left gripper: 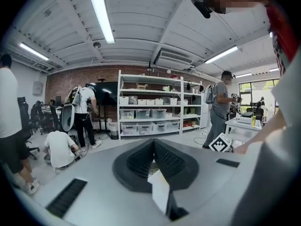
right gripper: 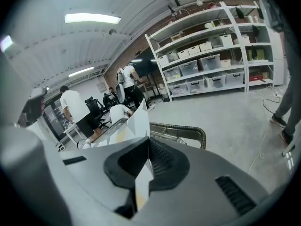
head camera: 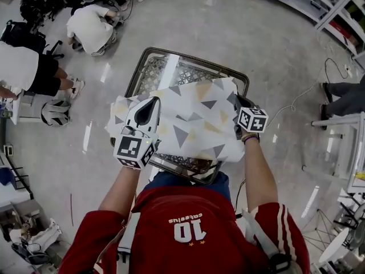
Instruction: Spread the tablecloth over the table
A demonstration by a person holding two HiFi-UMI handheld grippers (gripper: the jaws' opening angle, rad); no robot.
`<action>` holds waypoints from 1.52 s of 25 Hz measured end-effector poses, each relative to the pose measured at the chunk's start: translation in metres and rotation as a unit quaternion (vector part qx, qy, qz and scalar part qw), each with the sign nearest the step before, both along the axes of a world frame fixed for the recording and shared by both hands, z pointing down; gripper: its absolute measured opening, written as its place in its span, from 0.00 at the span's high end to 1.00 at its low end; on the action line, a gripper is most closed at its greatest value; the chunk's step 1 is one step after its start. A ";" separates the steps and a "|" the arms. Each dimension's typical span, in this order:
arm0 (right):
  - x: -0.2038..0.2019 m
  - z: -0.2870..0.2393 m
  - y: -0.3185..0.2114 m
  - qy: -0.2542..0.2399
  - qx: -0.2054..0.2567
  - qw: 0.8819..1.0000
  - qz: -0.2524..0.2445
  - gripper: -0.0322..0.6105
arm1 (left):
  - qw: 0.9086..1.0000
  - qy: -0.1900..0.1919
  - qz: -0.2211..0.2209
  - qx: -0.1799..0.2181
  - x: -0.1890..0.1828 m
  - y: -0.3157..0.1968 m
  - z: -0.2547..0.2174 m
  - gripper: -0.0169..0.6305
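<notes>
Head view: I am pinching opposite edges of the triangle-print tablecloth point(head camera: 191, 127) in the left gripper point(head camera: 150, 103) and right gripper point(head camera: 238, 101), judging it light, limp and slippery.

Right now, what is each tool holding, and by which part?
Both hold the tablecloth: the left tool is shut on a fold near its left edge, the right tool on a fold near its right edge.
</notes>
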State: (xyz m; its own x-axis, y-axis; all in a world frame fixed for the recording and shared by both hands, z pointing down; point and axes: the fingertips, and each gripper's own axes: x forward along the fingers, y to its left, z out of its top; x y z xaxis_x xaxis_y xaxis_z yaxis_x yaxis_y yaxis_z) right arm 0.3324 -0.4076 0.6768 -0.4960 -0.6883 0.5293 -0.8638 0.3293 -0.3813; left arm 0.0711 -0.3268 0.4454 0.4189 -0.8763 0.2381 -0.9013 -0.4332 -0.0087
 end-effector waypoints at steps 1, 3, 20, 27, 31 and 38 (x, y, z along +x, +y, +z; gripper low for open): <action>0.004 0.002 -0.010 -0.003 -0.003 1.000 0.009 0.93 | 1.000 0.000 0.002 -0.002 -0.001 -0.008 0.002 0.96; 0.013 0.006 -0.028 -0.013 -0.010 0.999 0.032 0.93 | 1.000 0.000 0.003 -0.006 -0.003 -0.023 0.005 0.96; 0.154 0.029 -0.051 -0.065 -0.045 0.960 0.268 0.93 | 0.999 0.012 0.033 -0.028 0.003 -0.080 0.028 0.96; 0.217 0.048 -0.006 -0.092 -0.070 0.927 0.356 0.93 | 0.998 0.011 0.051 -0.034 0.019 -0.079 0.035 0.96; 0.217 0.060 0.015 -0.098 -0.083 0.919 0.373 0.93 | 0.998 0.012 0.056 -0.035 0.015 -0.075 0.039 0.96; 0.181 0.080 0.030 -0.136 -0.126 0.896 0.403 0.93 | 0.997 0.013 0.063 -0.035 -0.010 -0.086 0.036 0.96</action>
State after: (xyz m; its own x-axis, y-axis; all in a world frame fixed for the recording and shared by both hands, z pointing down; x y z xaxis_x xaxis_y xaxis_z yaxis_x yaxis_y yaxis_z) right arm 0.5138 -0.3781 0.7567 -0.0252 -0.7564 0.6536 -0.6459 -0.4867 -0.5882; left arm 0.0611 -0.4126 0.4811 0.5310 -0.7983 0.2842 -0.8394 -0.5415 0.0470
